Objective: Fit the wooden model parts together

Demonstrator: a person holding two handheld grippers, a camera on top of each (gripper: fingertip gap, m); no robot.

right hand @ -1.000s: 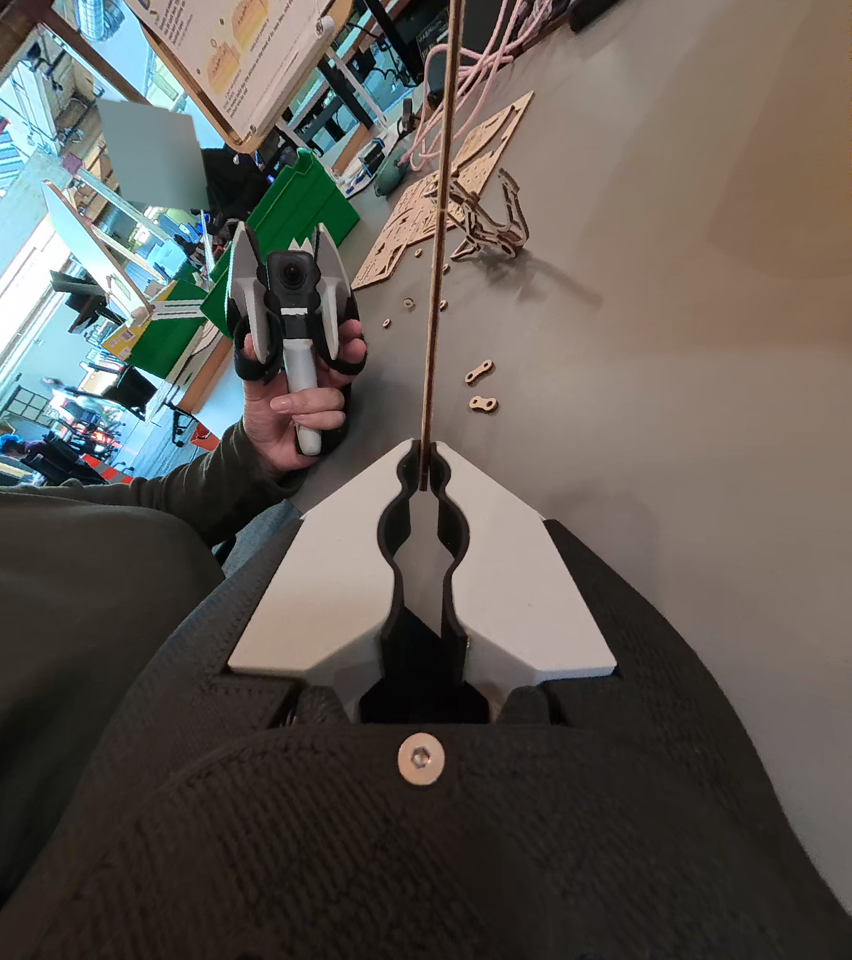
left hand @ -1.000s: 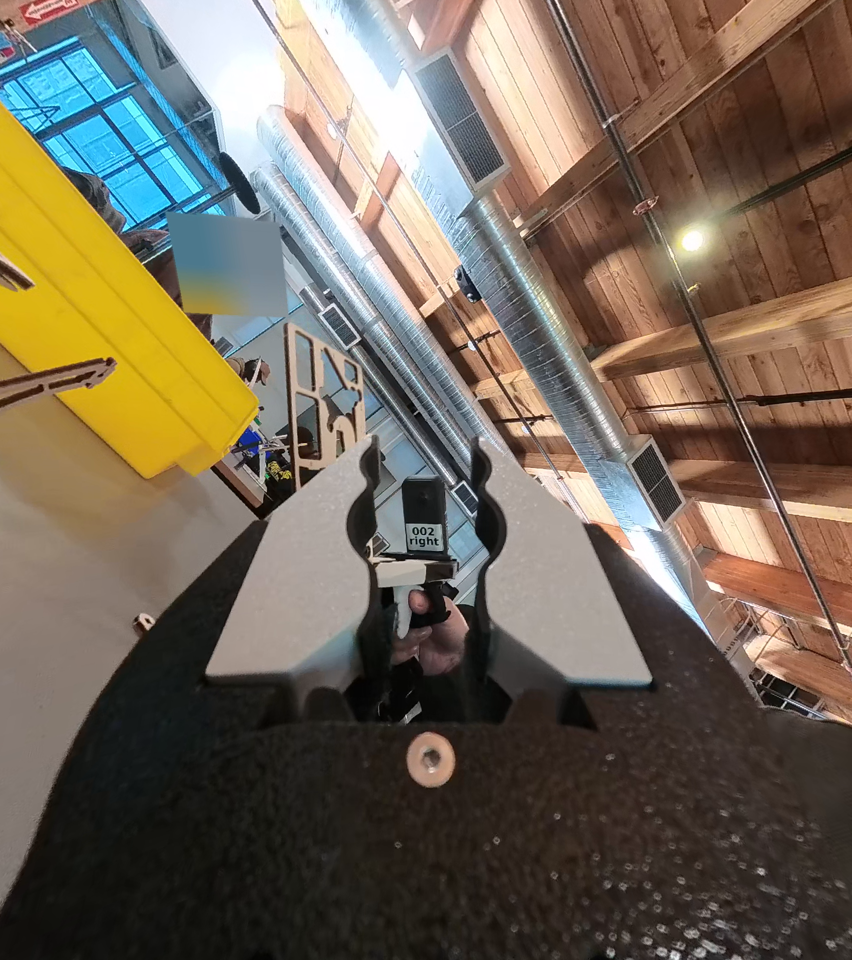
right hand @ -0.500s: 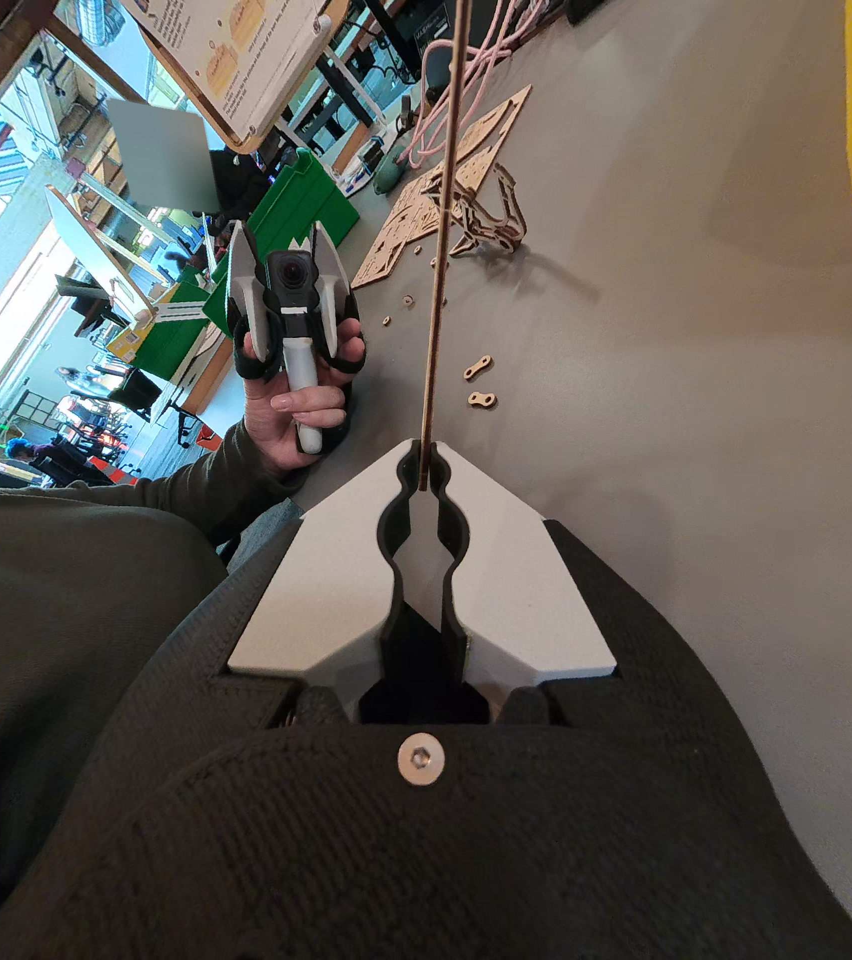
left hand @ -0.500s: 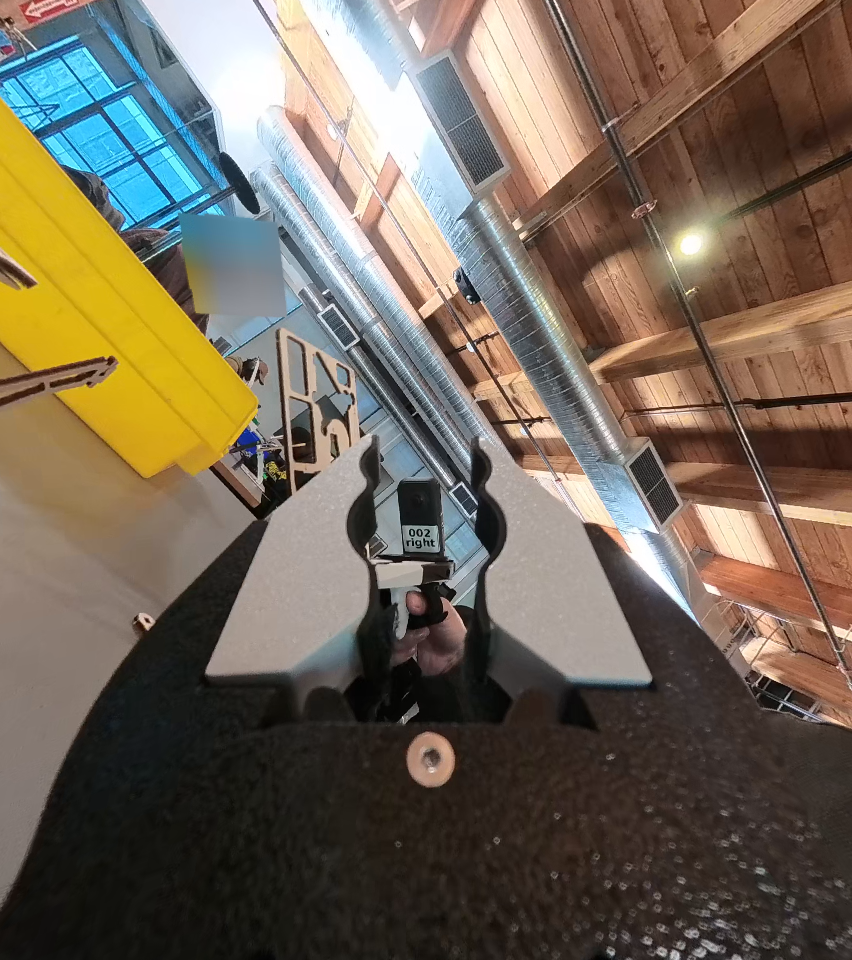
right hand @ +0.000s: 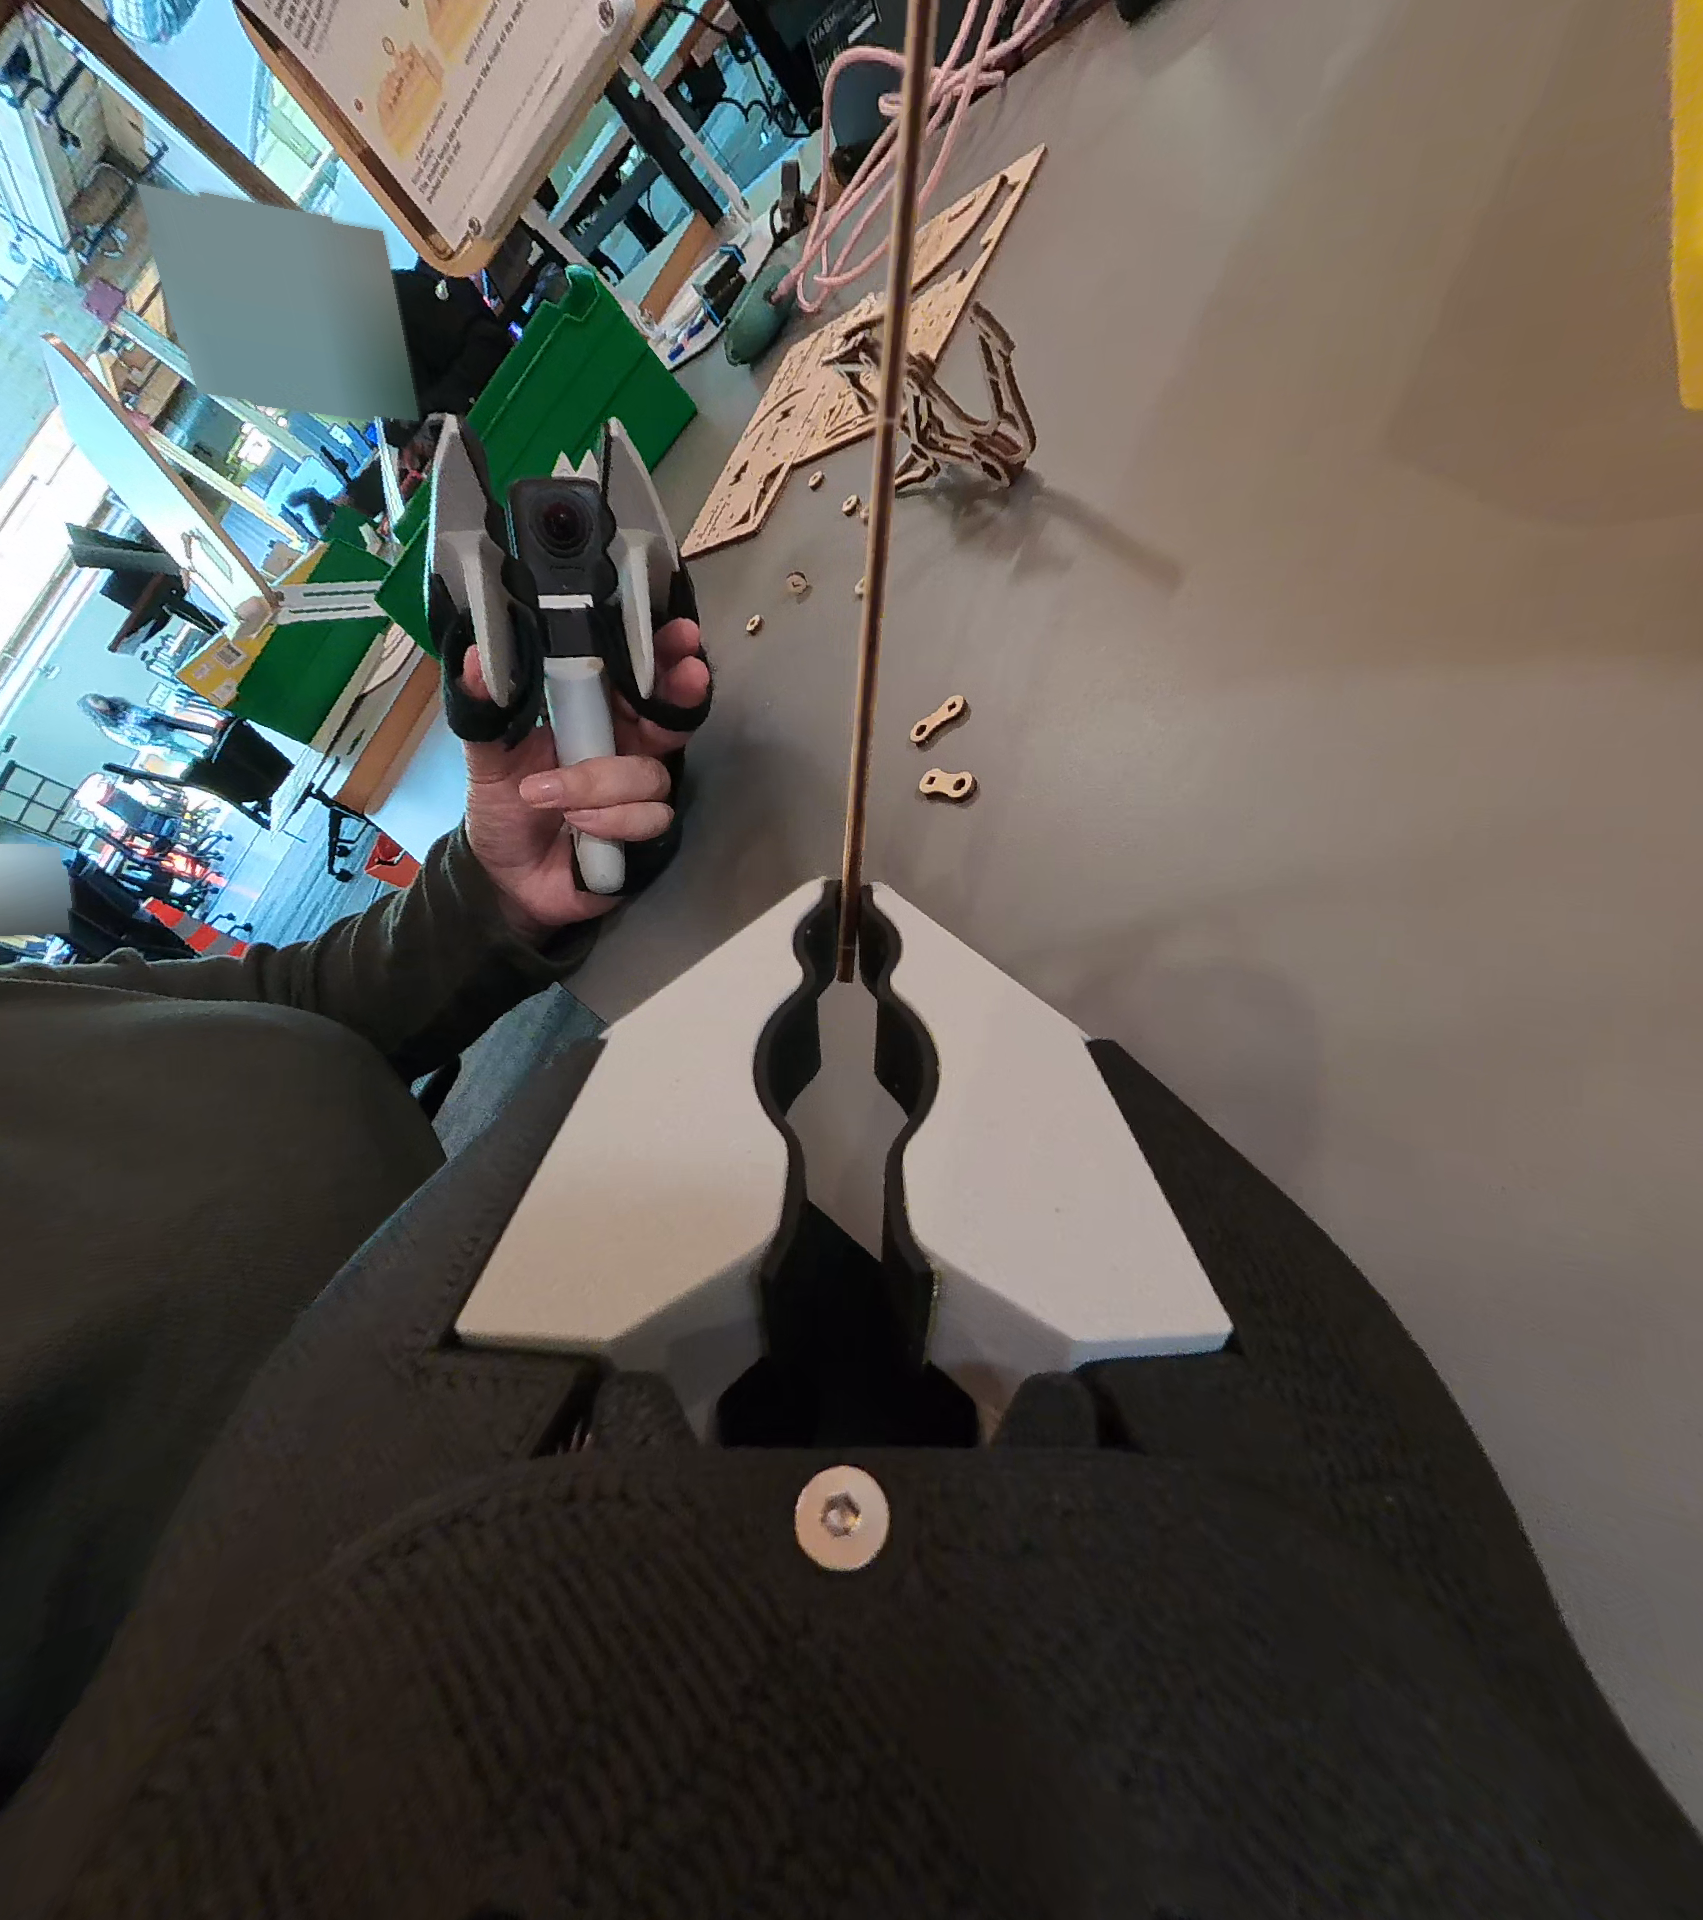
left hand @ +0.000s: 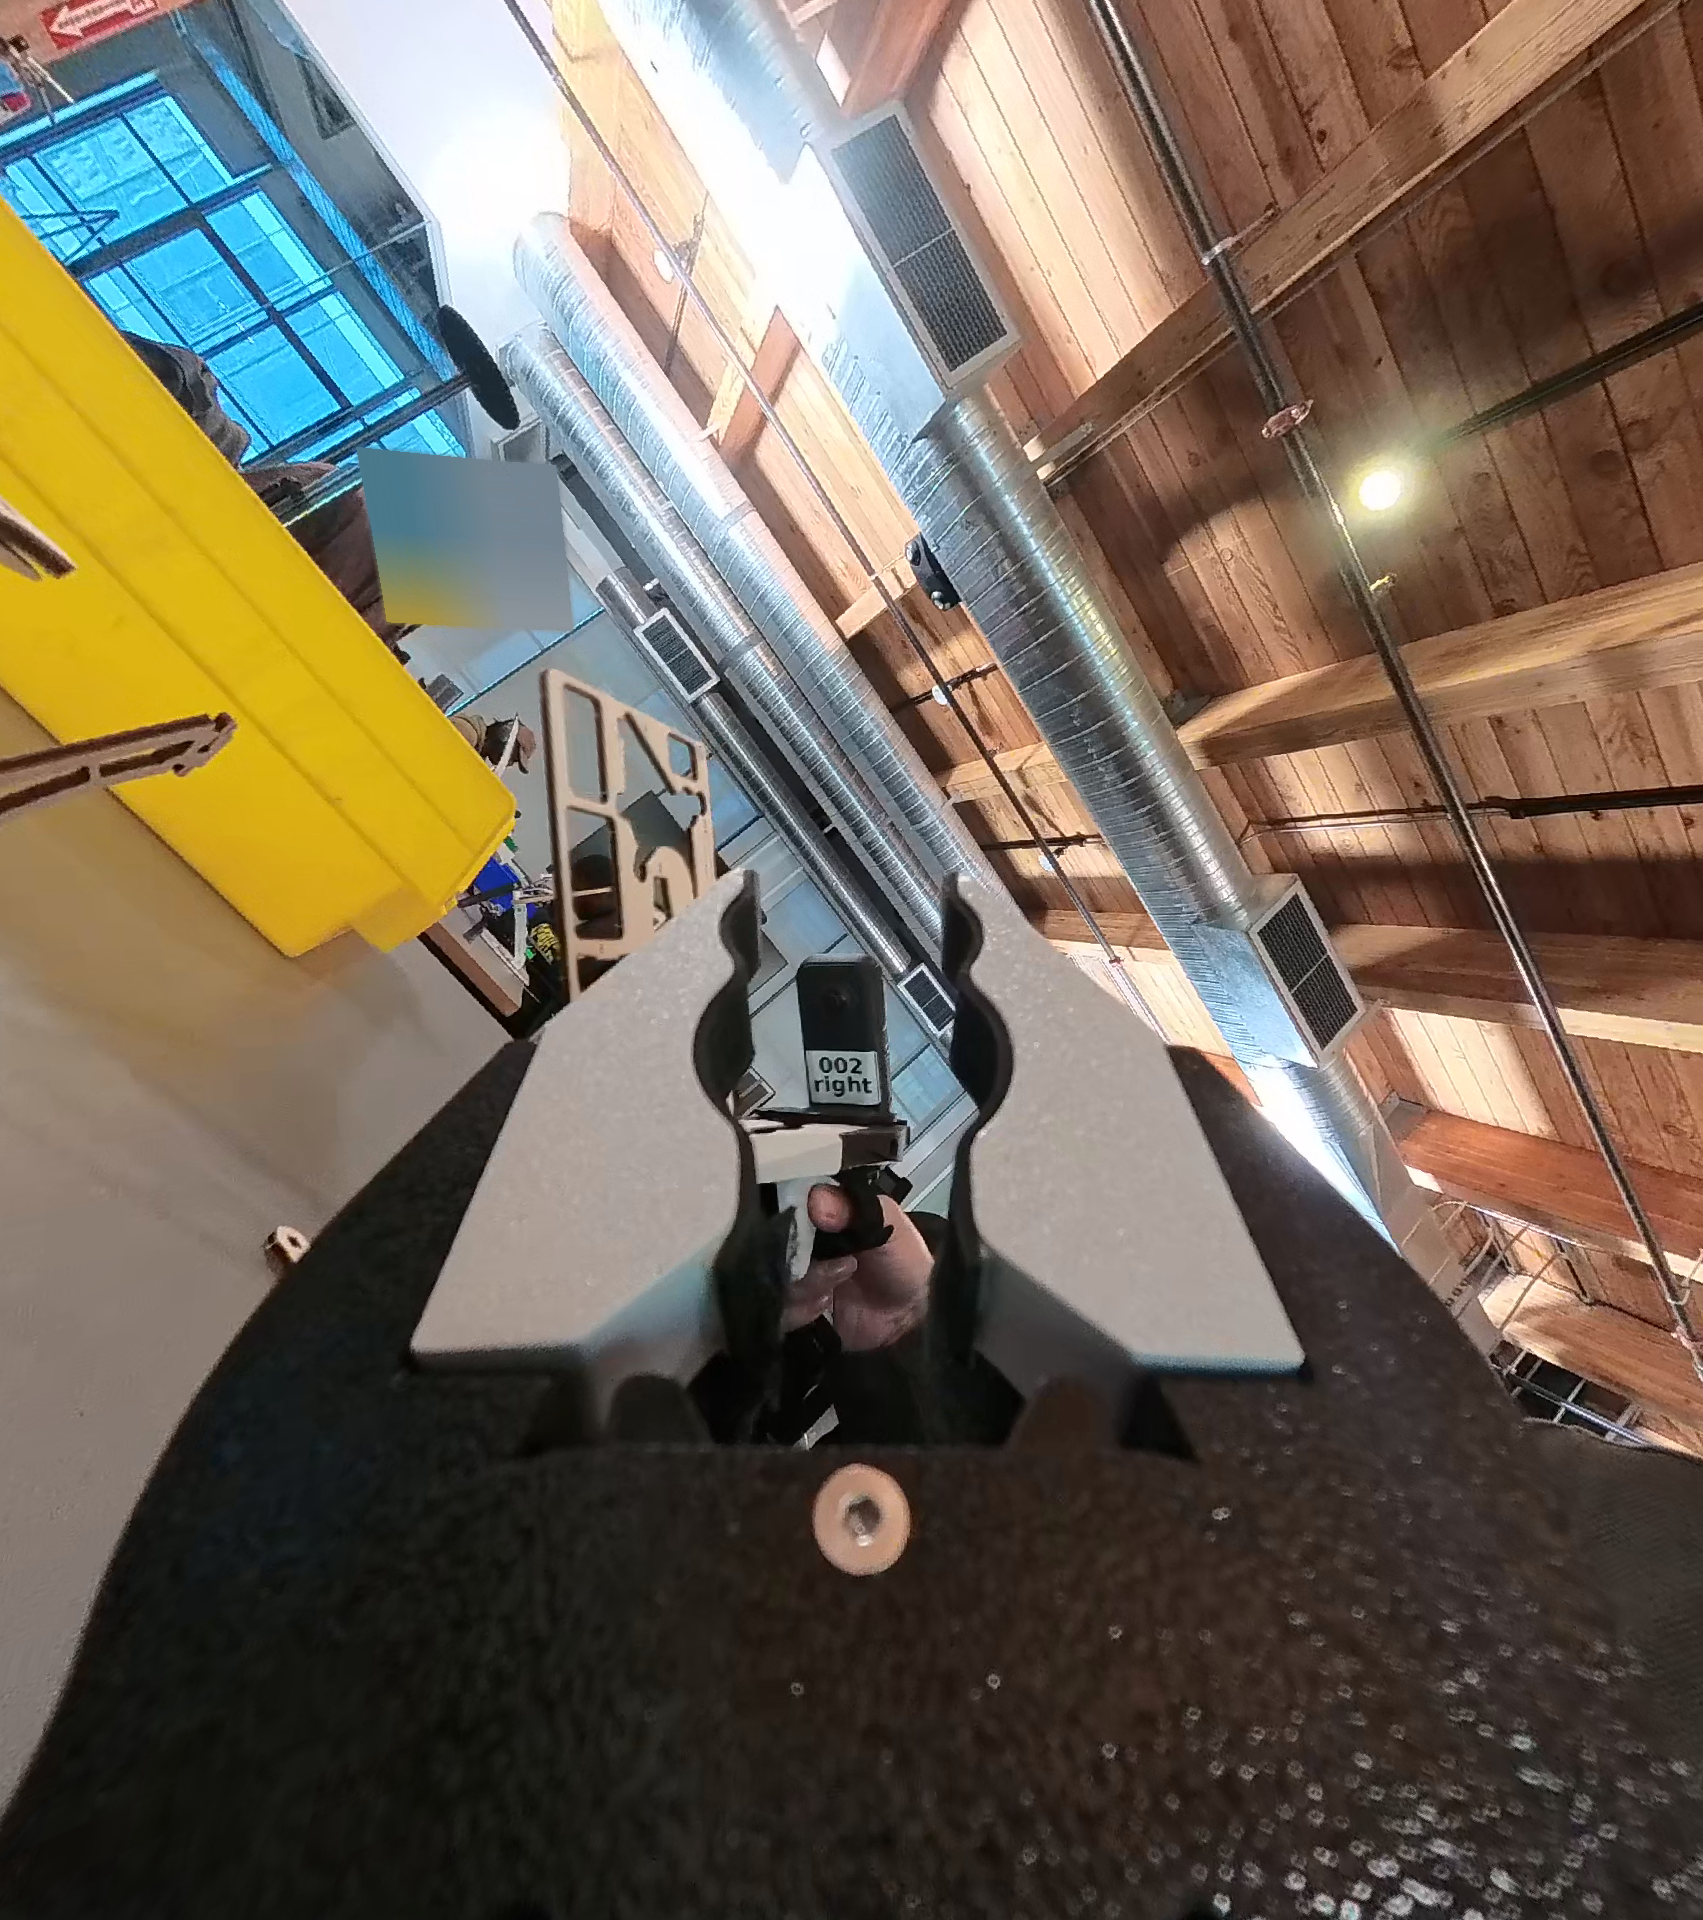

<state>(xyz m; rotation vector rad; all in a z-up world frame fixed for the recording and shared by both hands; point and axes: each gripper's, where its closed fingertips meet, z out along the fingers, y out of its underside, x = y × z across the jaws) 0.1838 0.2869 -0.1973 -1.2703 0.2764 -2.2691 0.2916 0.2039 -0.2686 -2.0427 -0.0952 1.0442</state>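
My right gripper (right hand: 852,904) is shut on the bottom edge of a thin wooden sheet (right hand: 878,520), seen edge-on and standing straight up from the fingers. In the left wrist view the same sheet (left hand: 629,821) shows its cut-out face above the right gripper (left hand: 831,1127). My left gripper (left hand: 849,894) is open and empty, pointing up toward the ceiling; it also shows in the right wrist view (right hand: 533,431), held in a hand to the left of the sheet and apart from it. A partly built wooden model (right hand: 972,416) stands on the grey table (right hand: 1346,831).
Flat wooden part sheets (right hand: 826,416) and small loose links (right hand: 940,717) lie on the table near the model. A yellow bin (left hand: 151,582) stands at the table's side, with wooden model arms (left hand: 68,774) in front of it. Green bins (right hand: 577,395) and pink cable (right hand: 857,208) lie beyond. About 15 cm separates my left fingertips from my right.
The right gripper has drifted slightly with the sheet still held upright. The left gripper stays open and has hardly moved.
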